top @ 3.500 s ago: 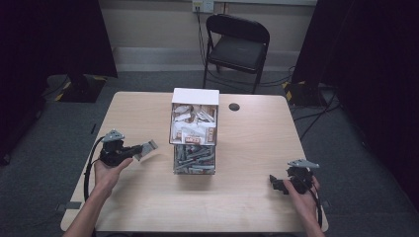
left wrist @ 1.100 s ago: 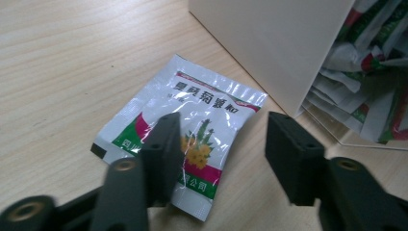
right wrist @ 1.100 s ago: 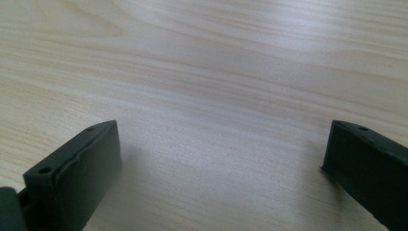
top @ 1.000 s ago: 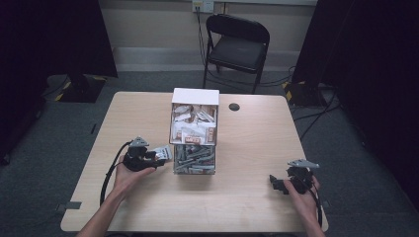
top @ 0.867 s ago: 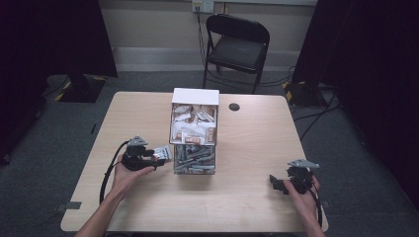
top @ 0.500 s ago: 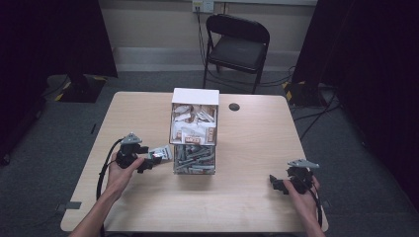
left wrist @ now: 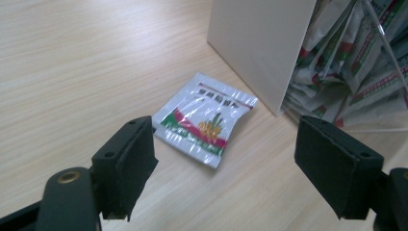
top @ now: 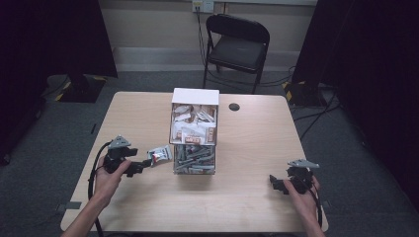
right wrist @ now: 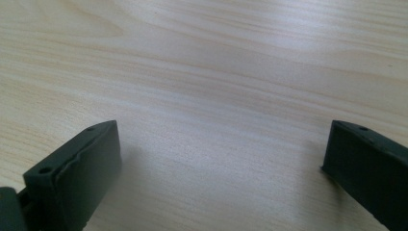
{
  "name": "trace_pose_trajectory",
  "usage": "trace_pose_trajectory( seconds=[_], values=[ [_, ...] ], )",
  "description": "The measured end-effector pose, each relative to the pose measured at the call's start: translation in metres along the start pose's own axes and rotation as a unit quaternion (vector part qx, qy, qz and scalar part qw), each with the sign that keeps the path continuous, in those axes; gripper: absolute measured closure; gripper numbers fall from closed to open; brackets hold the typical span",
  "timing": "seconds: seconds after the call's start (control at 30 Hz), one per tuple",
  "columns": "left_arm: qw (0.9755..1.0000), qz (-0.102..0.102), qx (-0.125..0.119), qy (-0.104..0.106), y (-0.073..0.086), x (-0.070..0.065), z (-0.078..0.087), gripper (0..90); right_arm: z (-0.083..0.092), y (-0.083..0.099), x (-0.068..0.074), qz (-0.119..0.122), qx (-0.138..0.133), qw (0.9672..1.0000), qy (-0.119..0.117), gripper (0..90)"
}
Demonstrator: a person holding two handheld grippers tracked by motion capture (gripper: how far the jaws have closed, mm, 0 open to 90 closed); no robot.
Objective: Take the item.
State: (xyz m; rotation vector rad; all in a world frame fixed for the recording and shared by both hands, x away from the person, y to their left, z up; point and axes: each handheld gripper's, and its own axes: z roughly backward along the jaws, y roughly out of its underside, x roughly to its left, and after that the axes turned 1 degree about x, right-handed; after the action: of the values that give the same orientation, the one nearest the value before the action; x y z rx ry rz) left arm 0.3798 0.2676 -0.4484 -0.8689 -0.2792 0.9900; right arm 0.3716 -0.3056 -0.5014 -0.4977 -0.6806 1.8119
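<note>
White sachet (left wrist: 204, 120) with red-green print lies flat on table (left wrist: 72, 72), just beside the box (left wrist: 260, 43).

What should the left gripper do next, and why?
Probably draw back from the packet. The left gripper has just opened its jaws, and the packet lies flat on the table beside the box, touching neither pad, so it looks released.
</note>
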Motion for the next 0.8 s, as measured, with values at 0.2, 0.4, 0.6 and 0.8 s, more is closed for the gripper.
trace_pose_trajectory(
  seconds=[0.2,0.4,0.6,0.8],
  values=[
    [0.9999,0.007,0.002,-0.011,0.013,0.008,0.014,22.4,0.0,0.0,0.0,0.0,0.0,1.0,0.0,0.0],
    [0.9994,0.023,0.007,-0.025,0.029,0.017,0.03,21.9,0.0,0.0,0.0,0.0,0.0,1.0,0.0,0.0],
    [0.9977,0.041,0.012,-0.052,0.045,0.03,0.044,21.7,0.0,0.0,0.0,0.0,0.0,1.0,0.0,0.0],
    [0.9937,0.058,0.043,-0.086,0.069,0.046,0.044,21.7,0.0,0.0,0.0,0.0,0.0,1.0,0.0,0.0]
  ],
)
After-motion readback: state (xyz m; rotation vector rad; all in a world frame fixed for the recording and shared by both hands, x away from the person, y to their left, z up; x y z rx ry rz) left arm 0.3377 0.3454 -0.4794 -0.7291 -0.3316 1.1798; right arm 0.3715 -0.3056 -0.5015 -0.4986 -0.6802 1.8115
